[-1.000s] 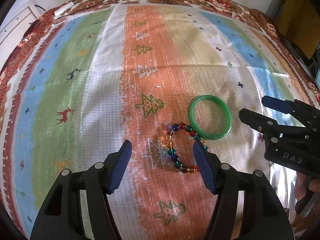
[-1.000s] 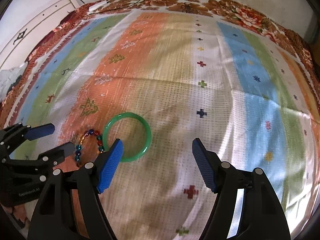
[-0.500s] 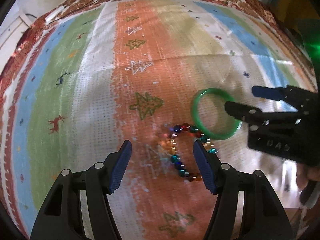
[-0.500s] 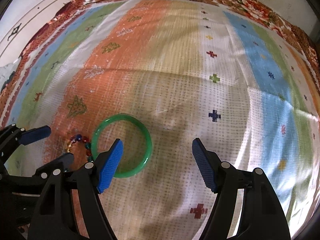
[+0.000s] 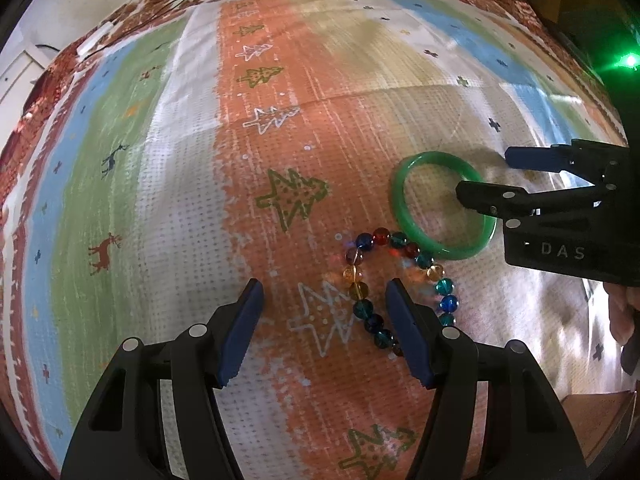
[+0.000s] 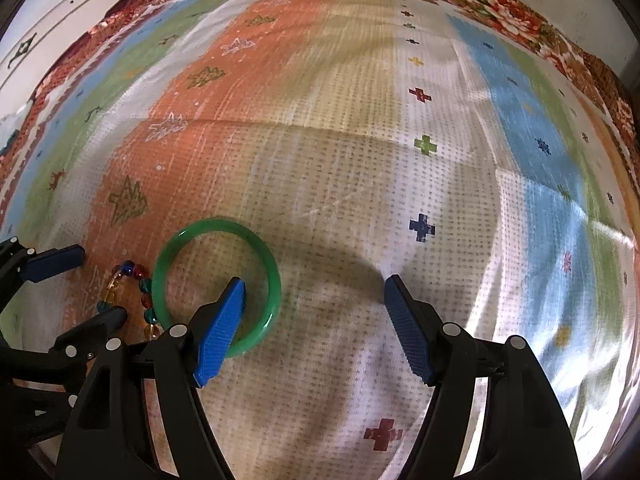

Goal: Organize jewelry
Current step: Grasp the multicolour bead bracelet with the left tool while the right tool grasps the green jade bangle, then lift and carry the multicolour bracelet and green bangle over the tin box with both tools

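While both jaws stand apart and empty, the right gripper (image 6: 314,300) straddles the near right rim of the smooth green bangle (image 6: 276,280) on the striped woven cloth (image 6: 360,160). The multicoloured glass-bead bracelet (image 5: 362,304), touching the bangle's left, lies under the left gripper (image 5: 324,300), whose right finger (image 5: 408,332) hides several beads.

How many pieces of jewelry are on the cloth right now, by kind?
Green bangle: 1
Multicolored beaded bracelet: 1
Total: 2
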A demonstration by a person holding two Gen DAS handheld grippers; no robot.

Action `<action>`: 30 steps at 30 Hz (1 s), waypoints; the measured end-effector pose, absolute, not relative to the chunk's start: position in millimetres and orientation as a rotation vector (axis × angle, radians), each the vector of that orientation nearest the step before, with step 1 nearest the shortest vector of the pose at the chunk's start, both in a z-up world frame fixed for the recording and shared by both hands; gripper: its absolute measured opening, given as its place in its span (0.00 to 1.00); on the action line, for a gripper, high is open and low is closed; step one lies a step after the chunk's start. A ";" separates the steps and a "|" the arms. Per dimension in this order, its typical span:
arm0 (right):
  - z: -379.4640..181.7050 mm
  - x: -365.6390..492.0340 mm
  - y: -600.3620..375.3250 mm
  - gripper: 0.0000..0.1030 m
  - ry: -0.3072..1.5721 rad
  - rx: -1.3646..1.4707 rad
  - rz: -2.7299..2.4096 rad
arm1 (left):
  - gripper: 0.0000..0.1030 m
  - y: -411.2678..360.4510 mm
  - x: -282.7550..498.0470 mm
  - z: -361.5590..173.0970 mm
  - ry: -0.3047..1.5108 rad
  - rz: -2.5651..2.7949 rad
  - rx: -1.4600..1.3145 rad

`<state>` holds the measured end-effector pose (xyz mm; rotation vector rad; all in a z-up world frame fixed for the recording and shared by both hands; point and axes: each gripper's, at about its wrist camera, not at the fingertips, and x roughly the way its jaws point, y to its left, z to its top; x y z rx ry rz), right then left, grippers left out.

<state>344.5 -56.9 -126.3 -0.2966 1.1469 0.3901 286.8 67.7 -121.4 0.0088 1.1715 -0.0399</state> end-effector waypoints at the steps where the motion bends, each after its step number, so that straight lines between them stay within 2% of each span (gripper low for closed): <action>1: -126.4 343.9 -57.0 0.69 1.148 -0.298 0.390 | 0.61 67.7 287.2 -121.5 1.172 -0.041 0.007; 3: -126.1 343.6 -57.5 0.68 1.147 -0.304 0.393 | 0.58 68.8 286.9 -122.3 1.174 -0.040 0.012; 5: -126.0 342.9 -58.3 0.60 1.147 -0.312 0.392 | 0.46 71.7 287.0 -122.4 1.176 -0.026 0.012; 6: -125.6 342.7 -59.5 0.55 1.147 -0.311 0.392 | 0.42 73.4 287.2 -122.4 1.177 -0.017 0.011; 8: -124.6 341.9 -60.8 0.37 1.149 -0.313 0.395 | 0.23 78.1 287.6 -122.3 1.179 -0.004 0.002; 10: -124.2 341.2 -61.7 0.25 1.152 -0.315 0.399 | 0.10 83.3 288.1 -122.3 1.186 0.002 -0.008; 11: -124.4 340.7 -62.7 0.16 1.158 -0.306 0.405 | 0.09 85.4 288.4 -122.6 1.187 0.003 -0.016; 13: -124.6 339.0 -63.8 0.08 1.168 -0.297 0.414 | 0.09 88.3 287.8 -121.8 1.187 -0.001 -0.038; 30: -92.7 310.0 -68.6 0.08 1.114 -0.340 0.404 | 0.09 78.9 274.0 -83.3 1.085 -0.001 -0.056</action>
